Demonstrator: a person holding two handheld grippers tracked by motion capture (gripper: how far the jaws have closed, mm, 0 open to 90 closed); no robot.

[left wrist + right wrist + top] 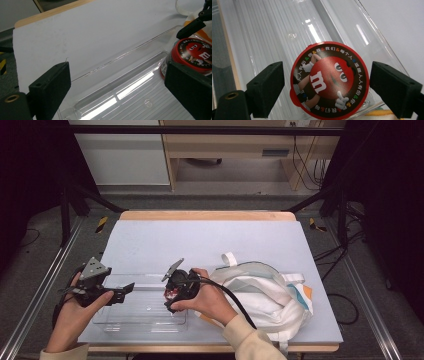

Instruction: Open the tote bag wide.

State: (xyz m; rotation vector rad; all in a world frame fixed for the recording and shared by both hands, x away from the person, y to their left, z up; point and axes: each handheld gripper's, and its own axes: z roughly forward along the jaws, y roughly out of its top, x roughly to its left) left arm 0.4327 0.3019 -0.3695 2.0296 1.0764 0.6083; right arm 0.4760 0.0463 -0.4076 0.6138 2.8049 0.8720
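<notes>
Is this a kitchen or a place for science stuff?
Probably a lab for recording experiments, not a kitchen. A black metal frame surrounds the table, loose cables hang behind it, and the person holds a claw over a clear tray.

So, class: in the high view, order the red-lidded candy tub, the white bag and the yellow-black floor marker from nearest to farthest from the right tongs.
1. Red-lidded candy tub, directly under the right tongs, in the clear tray.
2. White bag, at the table's right.
3. Yellow-black floor marker, far left floor.
</notes>
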